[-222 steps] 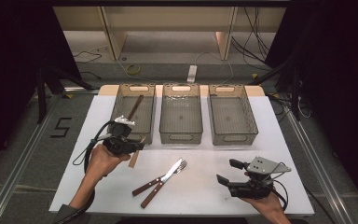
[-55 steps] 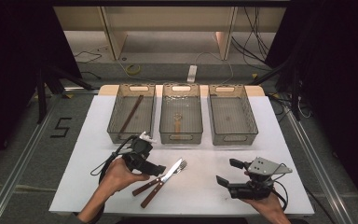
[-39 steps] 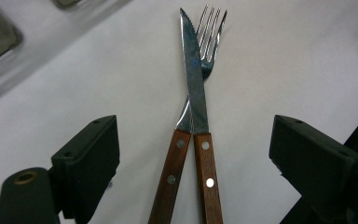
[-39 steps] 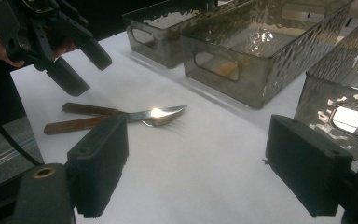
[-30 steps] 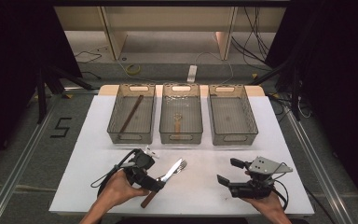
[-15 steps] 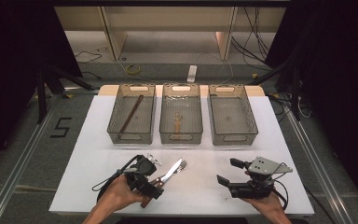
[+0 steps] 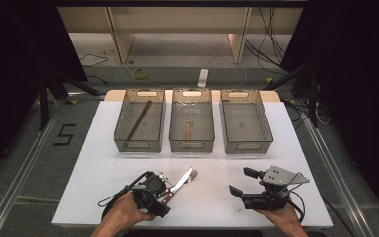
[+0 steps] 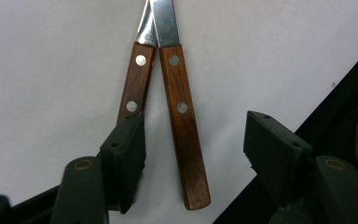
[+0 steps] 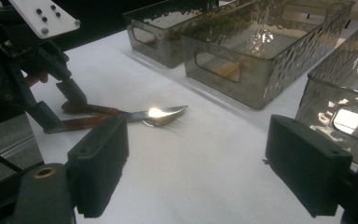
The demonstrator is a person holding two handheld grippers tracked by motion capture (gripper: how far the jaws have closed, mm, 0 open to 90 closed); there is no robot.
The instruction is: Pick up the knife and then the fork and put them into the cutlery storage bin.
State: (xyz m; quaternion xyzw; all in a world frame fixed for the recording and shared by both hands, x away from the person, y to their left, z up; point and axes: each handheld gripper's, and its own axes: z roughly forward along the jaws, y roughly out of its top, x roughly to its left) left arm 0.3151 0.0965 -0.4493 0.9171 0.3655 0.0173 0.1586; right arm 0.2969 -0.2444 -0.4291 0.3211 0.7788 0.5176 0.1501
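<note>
A knife and a fork, both with wooden handles, lie crossed on the white table near its front edge. My left gripper sits over their handle ends. In the left gripper view, the knife handle lies between the jaws of the left gripper, and the fork handle runs behind the left jaw. The jaws have just been closing, and the right jaw still stands apart from the wood. My right gripper rests open at the front right, its jaws around nothing.
Three clear trays stand in a row at the back. The left tray holds a dark stick, the middle tray a wooden-handled utensil, and the right tray shows nothing inside. The table's front edge lies just behind both hands.
The left gripper has come from beside the left tray down to the cutlery handles, and its jaws have narrowed around them. The right gripper has not moved.
</note>
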